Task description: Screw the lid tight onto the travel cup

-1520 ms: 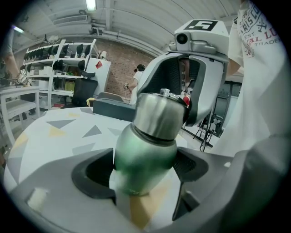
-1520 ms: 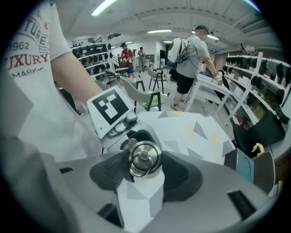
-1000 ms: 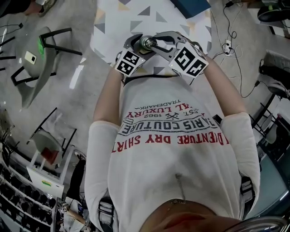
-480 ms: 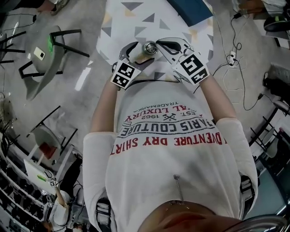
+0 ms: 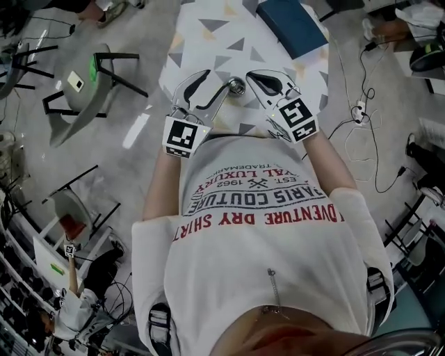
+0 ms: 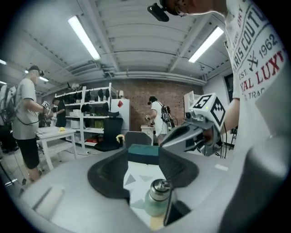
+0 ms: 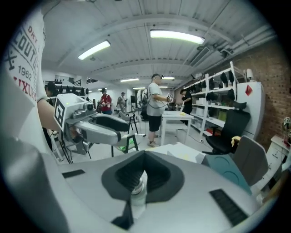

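Over the white, triangle-patterned tabletop, the left gripper is hanging half apart — its jaws have just been closing on nothing — while the right gripper is sitting fully closed and empty. Between their tips the small pale-green travel cup with a silver screw lid is standing upright, seemingly free of both; it is looking light, rigid and slick, likely wanting one grip on the body, one across the lid's rim.

Left gripper, jaws just closing to half-apart; right gripper, jaws together.
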Available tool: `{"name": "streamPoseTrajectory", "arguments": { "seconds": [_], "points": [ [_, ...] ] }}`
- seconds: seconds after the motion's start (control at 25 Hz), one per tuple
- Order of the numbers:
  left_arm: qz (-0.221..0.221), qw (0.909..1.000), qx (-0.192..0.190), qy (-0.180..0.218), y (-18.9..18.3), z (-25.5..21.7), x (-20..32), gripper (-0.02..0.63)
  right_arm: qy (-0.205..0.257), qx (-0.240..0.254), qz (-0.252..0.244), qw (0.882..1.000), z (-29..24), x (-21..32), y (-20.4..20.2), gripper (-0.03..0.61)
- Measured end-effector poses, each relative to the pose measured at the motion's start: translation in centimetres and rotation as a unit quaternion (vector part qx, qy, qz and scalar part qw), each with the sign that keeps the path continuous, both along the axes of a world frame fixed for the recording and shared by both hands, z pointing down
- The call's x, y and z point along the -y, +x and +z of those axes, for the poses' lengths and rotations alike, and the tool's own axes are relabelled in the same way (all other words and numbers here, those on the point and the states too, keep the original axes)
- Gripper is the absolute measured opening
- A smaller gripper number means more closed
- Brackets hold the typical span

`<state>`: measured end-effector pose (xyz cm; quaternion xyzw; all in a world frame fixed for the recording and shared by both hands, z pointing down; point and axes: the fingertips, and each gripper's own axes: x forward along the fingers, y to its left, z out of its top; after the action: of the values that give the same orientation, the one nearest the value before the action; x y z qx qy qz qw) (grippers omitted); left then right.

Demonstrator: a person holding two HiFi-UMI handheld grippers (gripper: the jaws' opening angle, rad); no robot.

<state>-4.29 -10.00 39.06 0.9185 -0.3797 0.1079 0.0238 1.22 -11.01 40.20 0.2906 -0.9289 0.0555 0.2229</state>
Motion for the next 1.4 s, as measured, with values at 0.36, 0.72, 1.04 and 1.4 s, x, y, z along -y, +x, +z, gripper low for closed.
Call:
{"name": "streamPoseTrajectory", "arguments": {
  "seconds": [0.36, 0.72, 1.04, 1.4],
  "points": [
    [-0.085, 0.9943, -0.064, 0.007, -1.5, -6.6, 2.3, 0.013, 0.040, 0.054, 0.041, 0.997, -5.5, 1.5, 0.0, 0.011],
    [-0.116, 0.9908, -0.057, 0.042, -3.8, -11.1, 2.8, 0.012, 0.080, 0.107, 0.048, 0.990, -10.4, 2.5, -0.7, 0.009],
    [-0.118, 0.9910, -0.057, 0.026, -3.7, -11.9, 3.6, 0.011, 0.090, 0.107, 0.047, 0.989, -11.3, 2.7, -0.6, 0.009],
    [-0.120, 0.9901, -0.059, 0.042, -3.1, -12.4, 3.9, 0.012, 0.099, 0.119, 0.057, 0.986, -11.8, 3.0, 0.2, 0.009]
  ]
}}
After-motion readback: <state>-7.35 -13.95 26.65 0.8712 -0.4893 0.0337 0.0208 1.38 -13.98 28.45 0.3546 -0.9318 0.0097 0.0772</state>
